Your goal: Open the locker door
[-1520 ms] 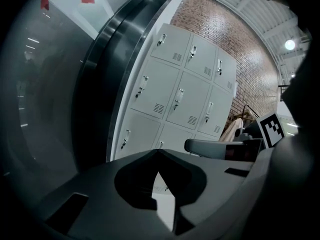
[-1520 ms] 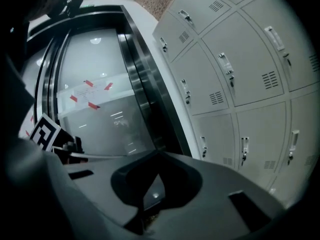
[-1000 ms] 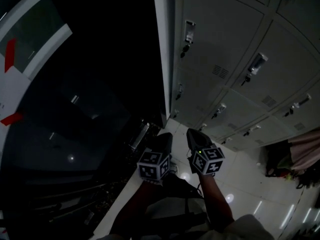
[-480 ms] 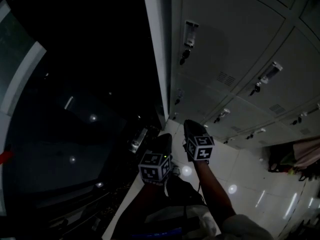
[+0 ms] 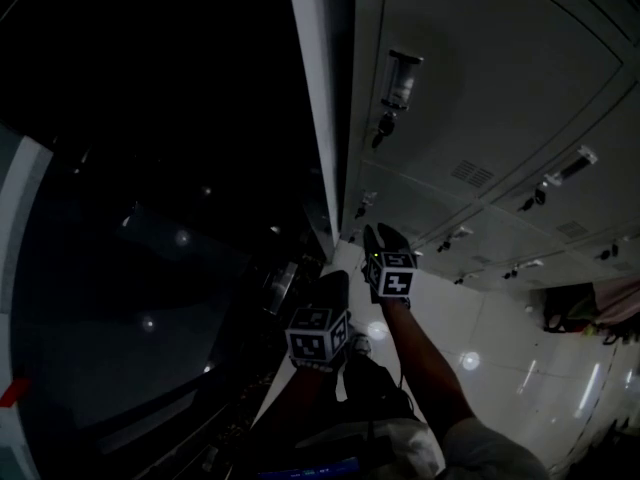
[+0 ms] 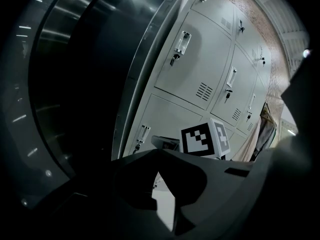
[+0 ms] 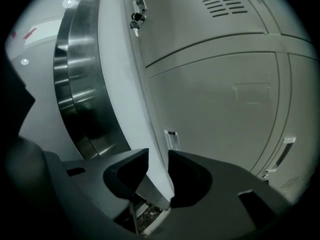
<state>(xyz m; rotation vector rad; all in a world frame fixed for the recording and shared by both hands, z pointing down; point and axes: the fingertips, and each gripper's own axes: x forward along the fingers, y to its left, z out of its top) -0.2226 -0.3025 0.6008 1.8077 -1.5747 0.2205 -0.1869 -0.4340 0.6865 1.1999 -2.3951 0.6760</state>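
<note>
Grey locker doors (image 5: 480, 58) fill the right of the head view, each with a small handle and key (image 5: 398, 83). My right gripper (image 5: 374, 236) reaches toward the bottom-left lockers beside the cabinet's white side post (image 5: 318, 118). In the right gripper view its jaws (image 7: 159, 156) are opening, with nothing between them. The post's lower corner and a lower door's handle (image 7: 172, 140) show just beyond. My left gripper (image 5: 330, 283) hangs lower and nearer, with its jaw tips touching (image 6: 156, 150) and nothing held. The right gripper's marker cube (image 6: 205, 139) shows ahead of it.
A dark, curved brushed-metal wall (image 7: 82, 84) stands left of the lockers. Glossy white floor tiles (image 5: 480, 338) lie below. Clothes (image 5: 590, 308) hang at the far right against the lockers. The person's legs and feet are under the grippers.
The right gripper has moved forward, away from the left one and closer to the lower lockers. The head view has swung up along the lockers. The left gripper has stayed about where it was.
</note>
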